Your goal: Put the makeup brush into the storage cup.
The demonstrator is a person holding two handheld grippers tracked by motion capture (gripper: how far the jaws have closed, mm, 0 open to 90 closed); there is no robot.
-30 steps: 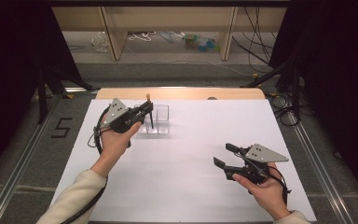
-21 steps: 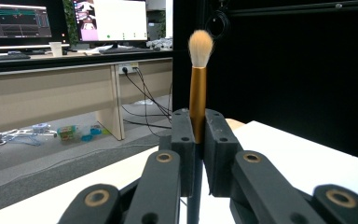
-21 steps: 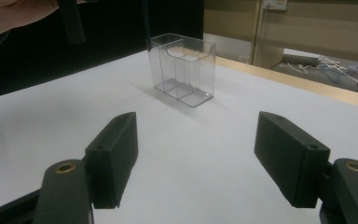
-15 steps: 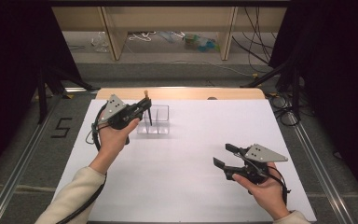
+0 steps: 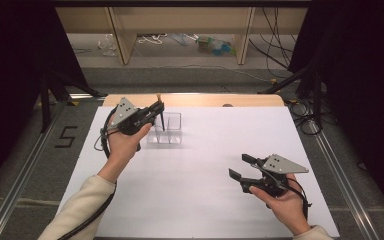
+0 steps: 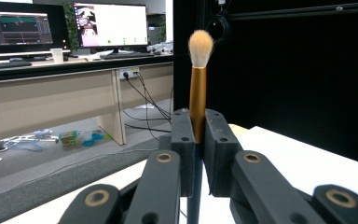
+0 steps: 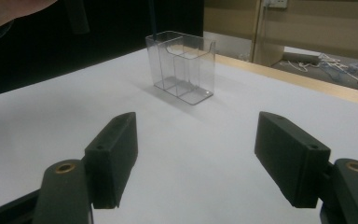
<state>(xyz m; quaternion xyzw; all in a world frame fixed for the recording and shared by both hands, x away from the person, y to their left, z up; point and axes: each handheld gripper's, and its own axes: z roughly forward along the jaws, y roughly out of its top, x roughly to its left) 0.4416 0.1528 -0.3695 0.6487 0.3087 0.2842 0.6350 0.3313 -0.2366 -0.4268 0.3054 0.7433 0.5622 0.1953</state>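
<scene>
My left claw (image 5: 159, 107) grips a brush (image 6: 197, 84) upright, over the clear organizer (image 5: 168, 129). My right claw (image 5: 241, 167) hangs released, well apart from the organizer.

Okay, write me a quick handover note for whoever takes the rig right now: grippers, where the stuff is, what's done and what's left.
Left gripper: shut on the brush, held upright, bristles up, over the clear holder.
Right gripper: open, holding nothing, above the table near the front right.
Holder: stands on the table at the back left, compartments look empty.
Done: brush picked up and brought to the holder.
Left: probably lower the brush into a compartment and let go.
</scene>
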